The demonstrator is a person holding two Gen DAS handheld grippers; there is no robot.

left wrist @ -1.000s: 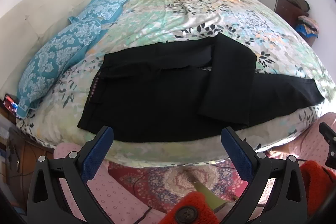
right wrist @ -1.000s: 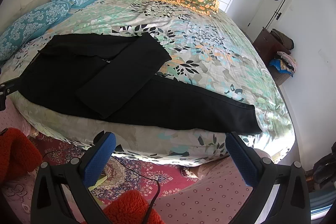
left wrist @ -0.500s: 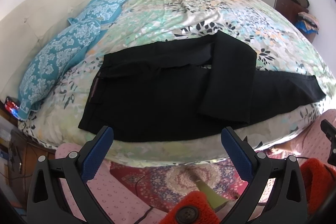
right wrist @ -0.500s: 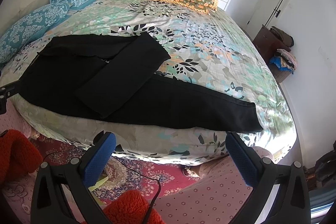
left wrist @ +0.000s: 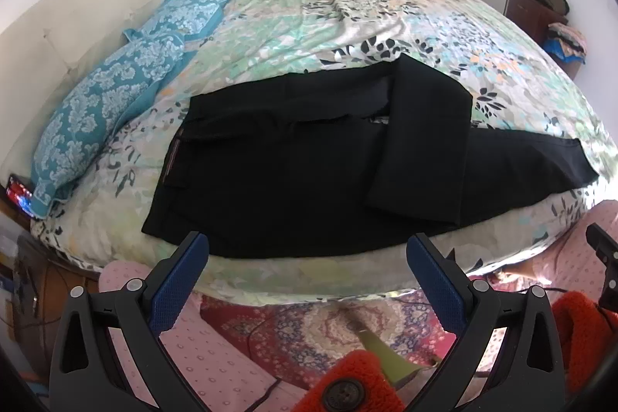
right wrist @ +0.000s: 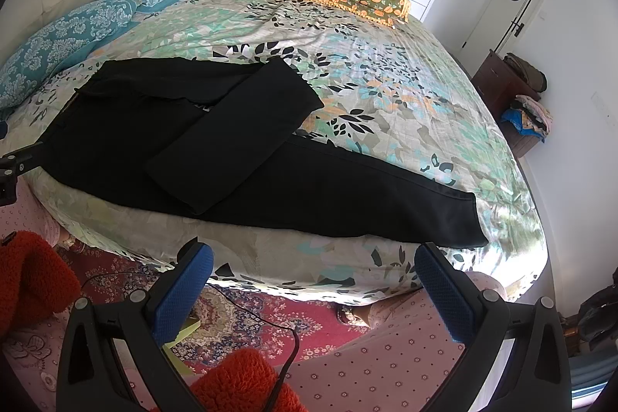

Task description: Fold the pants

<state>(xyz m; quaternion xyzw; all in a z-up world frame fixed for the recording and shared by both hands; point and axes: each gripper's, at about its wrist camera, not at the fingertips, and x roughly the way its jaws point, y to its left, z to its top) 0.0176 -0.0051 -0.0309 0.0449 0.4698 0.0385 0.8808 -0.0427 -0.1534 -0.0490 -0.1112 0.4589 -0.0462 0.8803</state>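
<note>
Left wrist view: the left gripper (left wrist: 307, 250), blue-padded jaws spread wide and empty, hovers off the near edge of a floral-quilted bed (left wrist: 347, 26) where black fabric pants (left wrist: 309, 165) lie, one leg folded back.

Right wrist view: the right gripper (right wrist: 314, 265), likewise spread, faces the straight leg's hem (right wrist: 473, 219) at that bed edge.

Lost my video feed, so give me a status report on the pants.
Left gripper and right gripper open, empty, off the bed. Black pants flat near its edge, one leg folded back, other leg straight. Nothing in the way.
</note>
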